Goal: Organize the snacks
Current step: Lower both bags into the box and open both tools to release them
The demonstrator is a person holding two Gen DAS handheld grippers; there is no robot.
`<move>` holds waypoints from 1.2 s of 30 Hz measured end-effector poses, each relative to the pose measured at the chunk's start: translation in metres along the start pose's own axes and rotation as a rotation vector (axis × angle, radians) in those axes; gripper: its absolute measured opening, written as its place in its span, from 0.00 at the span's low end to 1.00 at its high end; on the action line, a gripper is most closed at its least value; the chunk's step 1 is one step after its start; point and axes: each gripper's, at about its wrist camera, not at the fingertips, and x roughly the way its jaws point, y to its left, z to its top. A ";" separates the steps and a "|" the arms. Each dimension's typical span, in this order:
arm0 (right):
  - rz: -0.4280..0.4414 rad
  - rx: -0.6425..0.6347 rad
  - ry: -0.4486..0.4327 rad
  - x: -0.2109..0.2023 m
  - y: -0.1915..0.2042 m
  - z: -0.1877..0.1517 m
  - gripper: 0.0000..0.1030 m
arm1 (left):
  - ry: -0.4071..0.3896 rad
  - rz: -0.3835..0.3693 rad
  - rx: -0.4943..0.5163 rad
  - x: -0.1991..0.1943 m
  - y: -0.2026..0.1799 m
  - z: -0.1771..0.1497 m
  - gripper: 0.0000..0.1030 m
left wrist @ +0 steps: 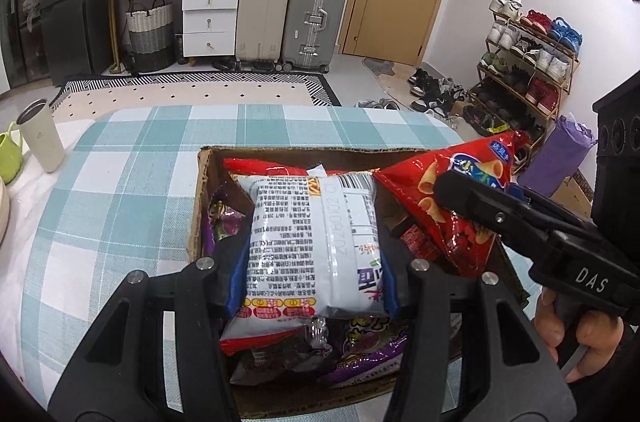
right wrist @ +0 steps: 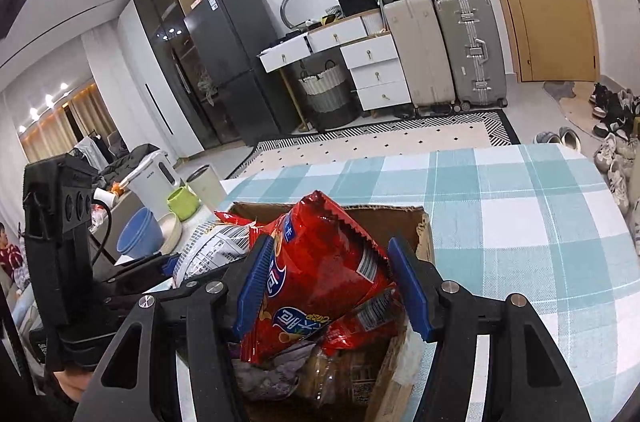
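Left gripper [left wrist: 314, 274] sat closest to us, blue pads [left wrist: 237, 278] pinching the white bag [left wrist: 314, 238] on both sides, printed back facing up. That bag hung just over the open box [left wrist: 204, 190], directly ahead of the fingers. Under it we saw a red pack [left wrist: 276, 167] at the far wall and purple packs [left wrist: 360, 354] near the fingers' base.

Right gripper [right wrist: 334, 286] was clamped on the red bag [right wrist: 320, 262]; left pad [right wrist: 256, 286] pressed its side, right pad [right wrist: 408, 290] sat at its other edge, contact there hard for us to judge. Red bag was tilted, top corner up and away, lower end down among packs in the box [right wrist: 424, 234]. From the left camera it was to our right, touching the white bag's far corner.

Box stood on the checked cloth [left wrist: 120, 182]. Cup [left wrist: 42, 138] was well off to the left gripper's left.
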 end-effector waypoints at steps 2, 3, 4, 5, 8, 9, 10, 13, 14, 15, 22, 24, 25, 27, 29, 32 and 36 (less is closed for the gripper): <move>-0.003 -0.010 -0.001 0.002 -0.001 0.000 0.58 | 0.000 0.009 0.017 0.005 0.000 -0.001 0.47; -0.008 -0.016 0.000 0.003 -0.001 0.000 0.58 | -0.003 0.013 0.027 0.008 -0.001 -0.002 0.47; -0.015 -0.027 0.002 0.003 0.001 0.000 0.58 | -0.004 0.015 0.031 0.008 -0.001 -0.003 0.47; -0.015 -0.027 0.002 0.003 0.001 0.000 0.58 | -0.005 0.019 0.035 0.011 -0.001 -0.003 0.47; -0.055 -0.085 0.005 0.006 0.008 -0.004 0.57 | -0.012 0.031 0.054 0.017 -0.002 -0.005 0.47; -0.062 -0.096 0.005 0.006 0.011 -0.005 0.58 | -0.012 0.033 0.058 0.018 -0.003 -0.006 0.47; -0.068 -0.108 0.006 0.006 0.012 -0.006 0.58 | -0.013 0.038 0.060 0.021 -0.003 -0.007 0.47; -0.062 -0.109 0.009 0.004 0.012 -0.008 0.58 | -0.014 0.040 0.066 0.022 -0.002 -0.010 0.48; -0.063 -0.109 0.010 0.003 0.011 -0.008 0.58 | -0.012 0.034 0.064 0.022 -0.001 -0.010 0.48; -0.064 -0.112 0.010 0.002 0.012 -0.008 0.59 | -0.008 0.027 0.059 0.022 -0.001 -0.010 0.49; -0.074 -0.101 -0.026 -0.019 0.012 -0.009 0.80 | 0.015 -0.007 0.090 0.013 0.001 -0.011 0.71; -0.078 -0.098 -0.032 -0.028 0.011 -0.009 0.80 | -0.003 -0.011 0.099 0.002 -0.002 -0.012 0.88; -0.074 -0.092 -0.035 -0.033 0.010 -0.010 0.84 | -0.013 0.002 0.101 -0.003 -0.003 -0.013 1.00; -0.071 -0.075 -0.050 -0.045 0.008 -0.011 0.94 | -0.043 0.029 0.115 -0.013 -0.005 -0.016 0.99; -0.065 -0.070 -0.067 -0.055 0.006 -0.012 0.99 | -0.044 0.035 0.118 -0.021 -0.005 -0.019 0.99; -0.057 -0.082 -0.083 -0.069 0.009 -0.017 0.99 | -0.054 0.039 0.106 -0.038 -0.004 -0.025 0.99; -0.014 -0.104 -0.094 -0.083 0.017 -0.031 0.99 | -0.086 0.051 0.097 -0.065 -0.001 -0.037 0.99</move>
